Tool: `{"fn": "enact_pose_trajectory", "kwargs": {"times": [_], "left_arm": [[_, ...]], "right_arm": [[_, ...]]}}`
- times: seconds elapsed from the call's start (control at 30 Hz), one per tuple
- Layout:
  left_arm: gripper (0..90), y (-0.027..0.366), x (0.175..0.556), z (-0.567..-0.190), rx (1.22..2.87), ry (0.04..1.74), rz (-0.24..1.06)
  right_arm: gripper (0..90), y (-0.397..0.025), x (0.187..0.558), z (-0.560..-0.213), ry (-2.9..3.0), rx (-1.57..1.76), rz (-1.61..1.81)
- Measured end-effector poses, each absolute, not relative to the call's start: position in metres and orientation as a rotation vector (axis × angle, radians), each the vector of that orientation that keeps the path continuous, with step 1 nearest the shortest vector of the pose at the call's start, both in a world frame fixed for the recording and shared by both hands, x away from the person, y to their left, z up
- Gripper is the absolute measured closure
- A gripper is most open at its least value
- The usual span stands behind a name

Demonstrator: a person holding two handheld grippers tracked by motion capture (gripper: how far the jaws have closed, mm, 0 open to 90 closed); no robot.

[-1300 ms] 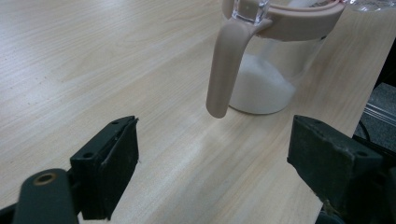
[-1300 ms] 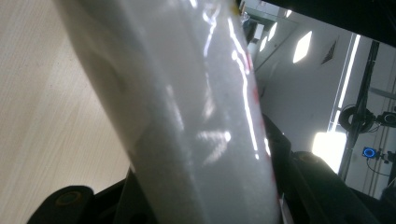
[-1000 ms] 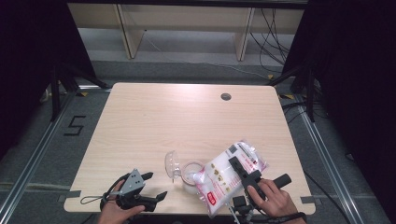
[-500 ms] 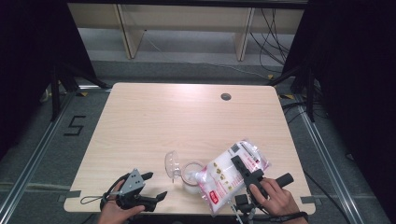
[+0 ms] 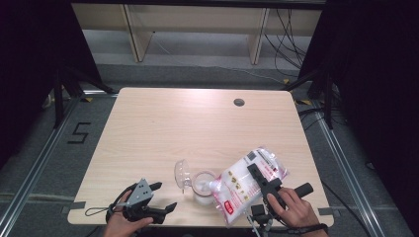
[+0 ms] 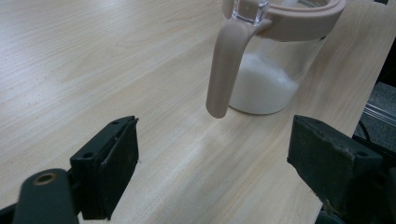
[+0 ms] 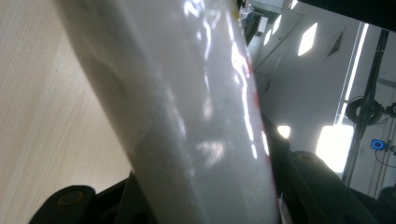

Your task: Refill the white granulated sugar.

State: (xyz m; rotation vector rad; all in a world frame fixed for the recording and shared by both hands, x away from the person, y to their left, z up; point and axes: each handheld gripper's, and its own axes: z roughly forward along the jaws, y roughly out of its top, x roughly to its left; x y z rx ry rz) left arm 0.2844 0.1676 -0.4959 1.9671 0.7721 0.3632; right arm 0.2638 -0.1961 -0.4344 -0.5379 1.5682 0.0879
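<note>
The bag (image 5: 249,185), clear plastic with white granules inside and a red-and-white printed label, sits tilted near the front edge of the surface (image 5: 197,128), its lower corner over the mouth of the jar (image 5: 202,186). The right hand-held gripper (image 5: 262,183) is clenched on the bag's middle; in the right gripper view the plastic (image 7: 187,116) fills the gap between the jaws. The jar is a clear one with a beige rim and handle (image 6: 226,70), its hinged lid (image 5: 182,174) swung open to the left. A layer of white granules (image 6: 261,88) already covers its bottom, perhaps a third of its height, so the pouring looks partly done; the bag looks mostly full, and filling up and shutting the lid remain. The left hand-held gripper (image 5: 163,197) rests at the front left of the surface, near the jar but apart from it, jaws spread wide and holding nothing. The printing on the bag is too small to read; a "5" (image 5: 79,133) is marked in tape on the floor left of the surface.
</note>
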Motion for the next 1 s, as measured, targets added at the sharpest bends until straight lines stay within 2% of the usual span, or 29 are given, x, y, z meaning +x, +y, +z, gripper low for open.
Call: {"fn": "enact_pose_trajectory", "kwargs": {"times": [1.0], "left_arm": [[16.0, 0.1679, 0.2845, -0.4959, 1.967, 0.770, 0.363]], "right_arm": [[64.6, -0.1990, 0.2641, -0.4325, 1.578, -0.522, 0.069]]}}
